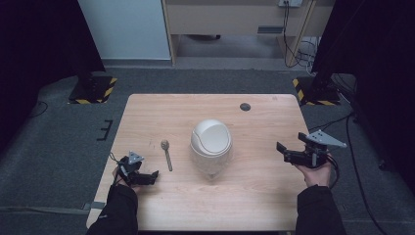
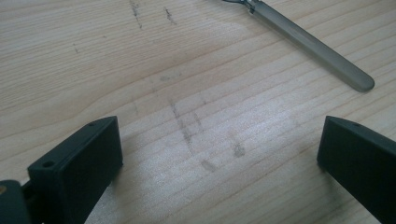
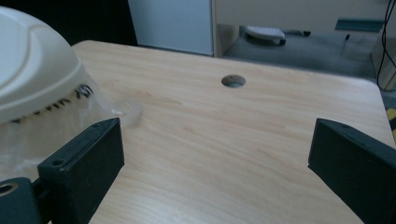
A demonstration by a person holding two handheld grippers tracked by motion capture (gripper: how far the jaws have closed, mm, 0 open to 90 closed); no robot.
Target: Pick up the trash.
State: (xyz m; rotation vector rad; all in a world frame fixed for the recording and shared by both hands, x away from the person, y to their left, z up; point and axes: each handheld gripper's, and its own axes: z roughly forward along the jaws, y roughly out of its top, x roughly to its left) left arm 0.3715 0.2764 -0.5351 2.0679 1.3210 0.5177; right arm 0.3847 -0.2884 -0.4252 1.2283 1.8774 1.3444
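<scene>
Spoon (image 1: 166, 152) lies on the tabletop (image 1: 254, 196), at nine o'clock from the white bin (image 1: 211, 143). Left hand-held gripper (image 1: 147, 177) and right hand-held gripper (image 1: 282, 150) both gape wide, holding nothing.

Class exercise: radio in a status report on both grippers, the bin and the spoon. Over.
Left gripper open, low near spoon, holding nothing. Right gripper open, empty, right of lidded bin. Bin upright mid-table. Nothing between grippers and either item.

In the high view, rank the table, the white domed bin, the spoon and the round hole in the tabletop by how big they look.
1. table
2. white domed bin
3. spoon
4. round hole
</scene>
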